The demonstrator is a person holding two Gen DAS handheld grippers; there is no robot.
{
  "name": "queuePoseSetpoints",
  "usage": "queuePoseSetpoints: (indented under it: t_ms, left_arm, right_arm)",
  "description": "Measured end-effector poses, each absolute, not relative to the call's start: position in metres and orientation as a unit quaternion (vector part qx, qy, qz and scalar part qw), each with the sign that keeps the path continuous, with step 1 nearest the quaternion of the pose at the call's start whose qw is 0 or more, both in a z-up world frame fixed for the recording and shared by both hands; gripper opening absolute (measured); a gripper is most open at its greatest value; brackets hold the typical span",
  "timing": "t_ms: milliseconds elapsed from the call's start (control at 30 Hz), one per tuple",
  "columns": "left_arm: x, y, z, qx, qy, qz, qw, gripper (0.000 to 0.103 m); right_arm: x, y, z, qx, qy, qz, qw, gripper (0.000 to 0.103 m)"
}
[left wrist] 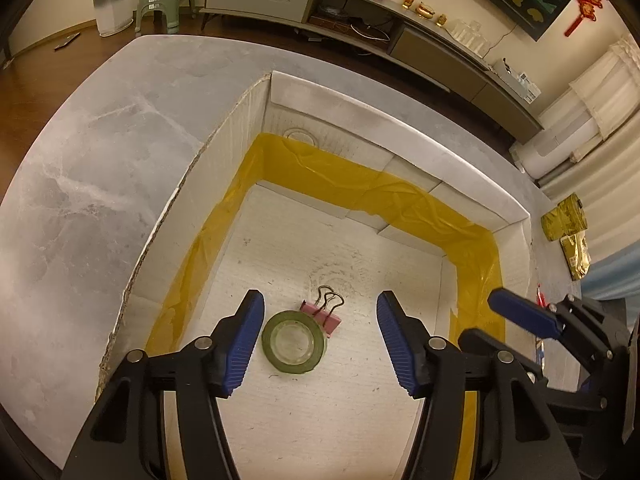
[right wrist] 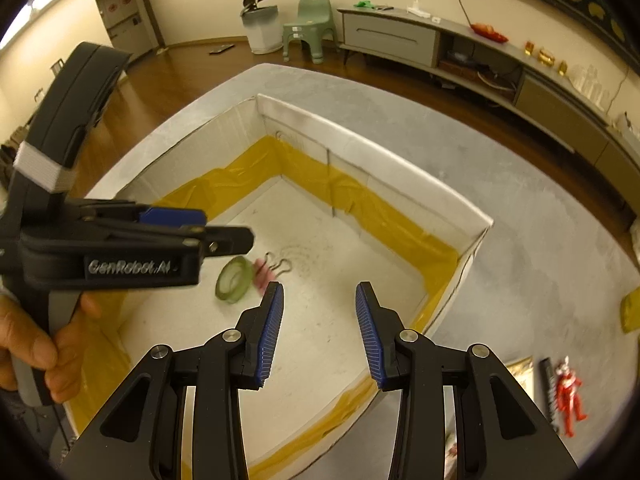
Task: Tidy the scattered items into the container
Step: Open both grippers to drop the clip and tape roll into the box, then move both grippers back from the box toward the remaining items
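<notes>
Your left gripper (left wrist: 320,344) hangs over the open cardboard box (left wrist: 400,128), its blue pads spread wide and holding nothing. In the left wrist view, the green tape roll (left wrist: 294,342) lies on the box floor at lower centre, between the two pads but below them. The pink binder clip (left wrist: 322,316) touches the roll's upper right edge. At the right edge, gold packets (left wrist: 568,228) sit on the grey table (left wrist: 100,160) outside the box.

In the right wrist view, your hand (right wrist: 36,340) grips the left tool at the left edge. The right gripper (right wrist: 320,332) is also parted and empty, low centre, over the box's near half. The roll (right wrist: 234,280) lies up and left of its pads. A red figure (right wrist: 570,396) lies on the table at lower right.
</notes>
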State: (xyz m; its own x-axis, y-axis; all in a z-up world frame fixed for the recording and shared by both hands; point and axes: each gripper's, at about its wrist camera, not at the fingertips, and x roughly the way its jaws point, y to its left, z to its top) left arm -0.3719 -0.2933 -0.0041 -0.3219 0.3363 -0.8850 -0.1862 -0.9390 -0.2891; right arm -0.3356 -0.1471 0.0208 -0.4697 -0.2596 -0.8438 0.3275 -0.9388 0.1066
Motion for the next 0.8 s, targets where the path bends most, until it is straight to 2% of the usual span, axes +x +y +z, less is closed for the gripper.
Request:
queuePoseSetpoints:
  t_ms: [800]
  left_arm:
    - [-0.260, -0.265, 0.051, -0.508, 0.023, 0.840, 0.189, 0.060]
  right_arm:
    - [-0.242, -0.138, 0.054, 0.444, -0.003, -0.868, 0.224, 0.040]
